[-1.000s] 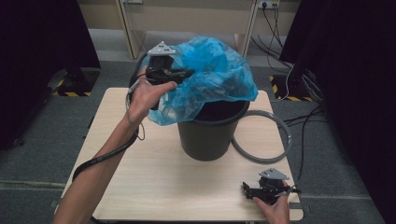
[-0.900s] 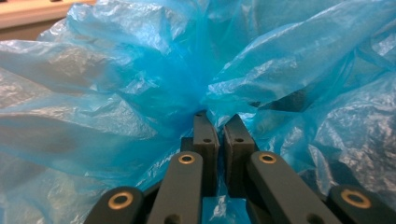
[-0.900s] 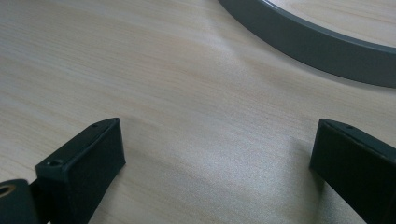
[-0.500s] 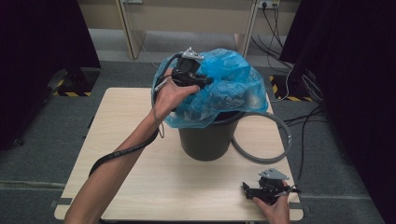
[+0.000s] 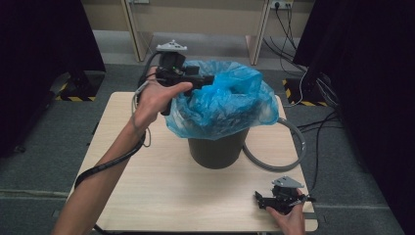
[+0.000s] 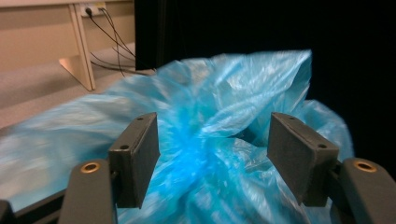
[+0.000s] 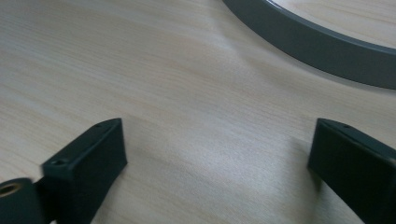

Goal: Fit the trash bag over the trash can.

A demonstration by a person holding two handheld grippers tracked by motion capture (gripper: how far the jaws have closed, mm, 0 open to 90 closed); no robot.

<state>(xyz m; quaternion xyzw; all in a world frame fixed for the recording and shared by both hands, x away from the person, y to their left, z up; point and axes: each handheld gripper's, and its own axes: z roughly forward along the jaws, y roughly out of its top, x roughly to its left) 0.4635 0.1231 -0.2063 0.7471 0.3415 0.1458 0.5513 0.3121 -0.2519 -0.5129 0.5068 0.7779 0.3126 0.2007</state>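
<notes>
A dark grey bin [image 5: 215, 149] stands mid-table with a crumpled blue plastic bag [image 5: 230, 105] bulging out over its rim. My left gripper [image 5: 204, 81] hovers at the bag's far-left edge, pointing right. In the left gripper view the gripper [image 6: 212, 135] is open, and the blue bag [image 6: 224, 116] lies just beyond and between its jaws without being pinched. My right gripper [image 5: 261, 199] rests low at the table's front right, pointing left. It is also open [image 7: 219, 140], with bare wood between its jaws.
A grey ring [image 5: 288, 156] lies flat on the wooden table [image 5: 161, 186] to the right of the bin, and its arc [image 7: 317, 44] shows ahead of the right gripper. Cables run across the floor at the back right. Dark curtains flank both sides.
My left gripper swung right over the bag, then drew back a little to the left. The bag's bulge has shifted towards the right. The right gripper has stayed put.
</notes>
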